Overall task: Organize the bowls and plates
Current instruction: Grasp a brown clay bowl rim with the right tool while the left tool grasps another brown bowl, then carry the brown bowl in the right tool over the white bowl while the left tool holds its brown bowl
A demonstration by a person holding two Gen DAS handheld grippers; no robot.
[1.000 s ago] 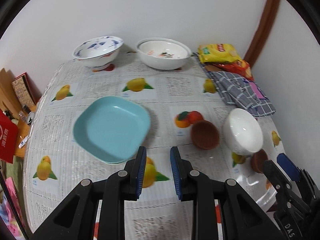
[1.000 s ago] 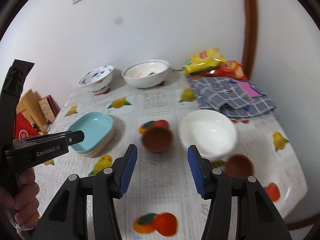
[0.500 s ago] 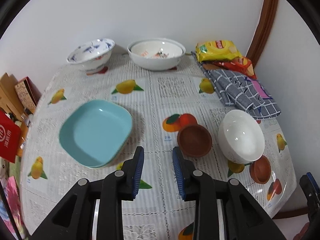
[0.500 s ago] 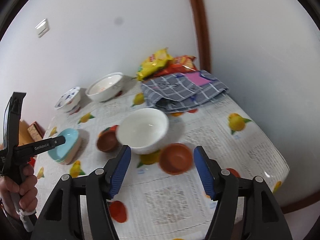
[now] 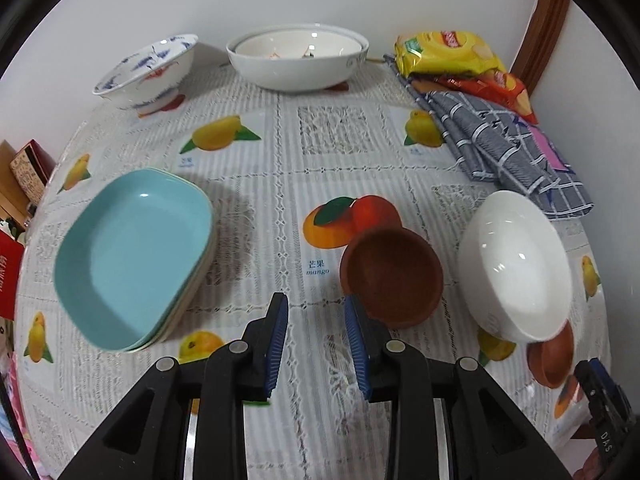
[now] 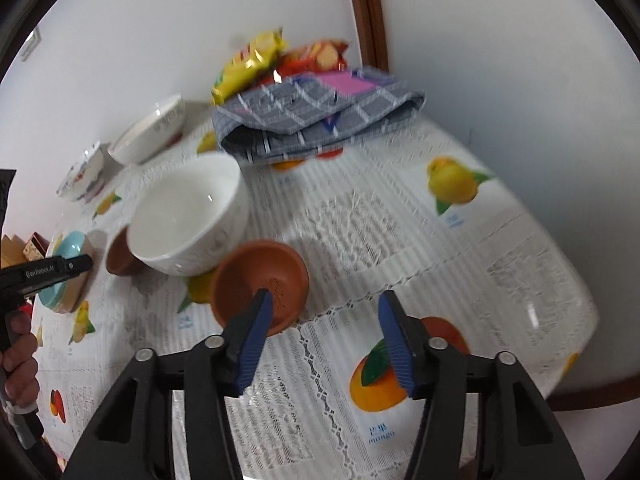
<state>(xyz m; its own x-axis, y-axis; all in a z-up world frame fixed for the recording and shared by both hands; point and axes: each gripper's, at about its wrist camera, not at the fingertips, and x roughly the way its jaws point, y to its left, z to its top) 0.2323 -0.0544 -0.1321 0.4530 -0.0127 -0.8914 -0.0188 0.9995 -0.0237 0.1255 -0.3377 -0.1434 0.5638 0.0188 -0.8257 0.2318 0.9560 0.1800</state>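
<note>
My left gripper hangs over the table with its jaws a narrow gap apart and nothing between them. A brown bowl sits just right of its right finger. Beside that stand a white bowl and a second brown bowl. A stack of teal plates lies to the left. My right gripper is closing, with no pad pressing on anything. Its left fingertip overlaps the inside of the near brown bowl, whose right rim falls between the fingers. The white bowl stands just behind.
A blue-patterned bowl and a wide white bowl stand at the back by the wall. Snack bags and a folded checked cloth fill the back right. The table edge curves close on the right.
Both grippers have come down closer to the table. The right one swung right and rolled, from facing the white bowl to the near brown bowl. The left one neared the other brown bowl.
</note>
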